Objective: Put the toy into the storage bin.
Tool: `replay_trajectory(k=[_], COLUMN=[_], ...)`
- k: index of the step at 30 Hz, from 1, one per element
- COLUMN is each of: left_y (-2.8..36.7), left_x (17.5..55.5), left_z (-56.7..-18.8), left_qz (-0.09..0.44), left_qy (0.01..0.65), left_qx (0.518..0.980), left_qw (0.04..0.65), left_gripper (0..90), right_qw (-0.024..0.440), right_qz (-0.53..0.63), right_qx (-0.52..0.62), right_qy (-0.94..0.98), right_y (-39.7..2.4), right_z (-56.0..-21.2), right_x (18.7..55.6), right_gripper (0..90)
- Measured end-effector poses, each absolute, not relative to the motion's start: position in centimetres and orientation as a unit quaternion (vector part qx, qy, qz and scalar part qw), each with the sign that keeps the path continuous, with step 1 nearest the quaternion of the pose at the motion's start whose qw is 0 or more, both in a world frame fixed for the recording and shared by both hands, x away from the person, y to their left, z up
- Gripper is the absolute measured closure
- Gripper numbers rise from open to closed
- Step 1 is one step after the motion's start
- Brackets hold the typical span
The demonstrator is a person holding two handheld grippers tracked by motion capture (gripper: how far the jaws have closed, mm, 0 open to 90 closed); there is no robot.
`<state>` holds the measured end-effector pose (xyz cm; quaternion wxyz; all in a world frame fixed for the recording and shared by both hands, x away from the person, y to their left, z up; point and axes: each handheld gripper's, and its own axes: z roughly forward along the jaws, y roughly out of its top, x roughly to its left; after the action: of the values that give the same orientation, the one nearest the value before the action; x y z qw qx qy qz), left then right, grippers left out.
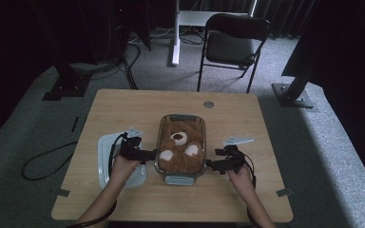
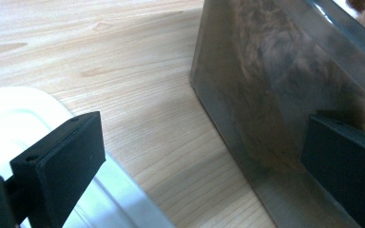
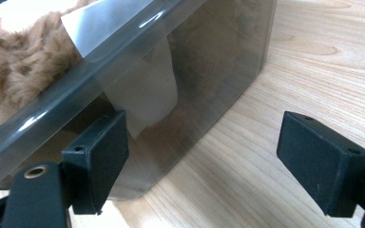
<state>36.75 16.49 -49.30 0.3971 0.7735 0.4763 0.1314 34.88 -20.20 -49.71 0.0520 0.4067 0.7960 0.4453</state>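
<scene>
- Standing mid-table, wood-grained: clear container holding teddy bear.
- Flanking container: left gripper, right gripper, both released.
- Behind container: folding chair, grey carpet.

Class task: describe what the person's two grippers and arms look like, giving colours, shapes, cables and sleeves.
Both the left gripper and the right gripper are black, each with two flat, rectangular, block-like jaws bearing small round holes. A black cable loops from the left one; another trails from the right. The right gripper view shows a brass-coloured ring on one jaw mount. The forearms are bare, with no sleeves visible.
</scene>
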Motion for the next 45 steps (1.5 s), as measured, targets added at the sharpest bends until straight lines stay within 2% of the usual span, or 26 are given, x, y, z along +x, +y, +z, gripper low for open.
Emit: replay_trajectory(k=[10, 17, 22, 27, 28, 30, 34, 39, 43, 44, 45], left_y=[17.4, 20.6, 23.3, 24.6, 24.6, 24.6, 24.5, 24.3, 24.6, 24.7, 24.7], left_x=[35.9, 34.9, 34.9, 35.0, 35.2, 35.3, 35.8, 36.0, 35.8, 35.3, 35.3], left_z=[-48.6, -48.5, -48.7, -49.1, -49.5, -50.0, -50.9, -51.8, -52.7, -52.7, -52.7], left_qz=[0.162, 0.177, 0.179, 0.183, 0.190, 0.189, 0.201, 0.190, 0.175, 0.189, 0.189], left_qy=[0.464, 0.486, 0.505, 0.538, 0.558, 0.571, 0.596, 0.604, 0.608, 0.607, 0.607], left_qx=[0.776, 0.756, 0.727, 0.723, 0.734, 0.735, 0.722, 0.724, 0.726, 0.722, 0.722], left_qw=[0.396, 0.401, 0.429, 0.393, 0.336, 0.315, 0.288, 0.275, 0.269, 0.274, 0.274], left_gripper=[2.2, 2.1, 2.2, 2.2, 2.2, 2.2, 2.2, 3.7, 7.1, 14.9, 17.4], right_qw=[0.057, 0.037, 0.034, 0.030, 0.033, 0.033, 0.037, 0.041, 0.047, 0.048, 0.048], right_qz=[0.455, 0.451, 0.445, 0.446, 0.445, 0.447, 0.447, 0.446, 0.444, 0.444, 0.444], right_qx=[0.413, 0.401, 0.384, 0.372, 0.369, 0.367, 0.372, 0.372, 0.368, 0.368, 0.368], right_qy=[0.787, 0.796, 0.808, 0.814, 0.815, 0.815, 0.813, 0.813, 0.816, 0.816, 0.816], right_y=[-20.3, -19.5, -18.4, -17.3, -16.8, -16.8, -17.0, -17.0, -16.9, -17.0, -17.0], right_z=[-50.0, -50.9, -51.0, -51.0, -51.1, -51.1, -51.1, -51.1, -50.9, -50.9, -50.9], right_x=[35.0, 34.7, 34.6, 34.5, 34.4, 34.4, 34.3, 34.2, 34.1, 34.1, 34.1], right_gripper=[14.0, 14.2, 14.2, 14.1, 14.1, 14.1, 14.1, 14.2, 14.2, 14.2, 14.2])
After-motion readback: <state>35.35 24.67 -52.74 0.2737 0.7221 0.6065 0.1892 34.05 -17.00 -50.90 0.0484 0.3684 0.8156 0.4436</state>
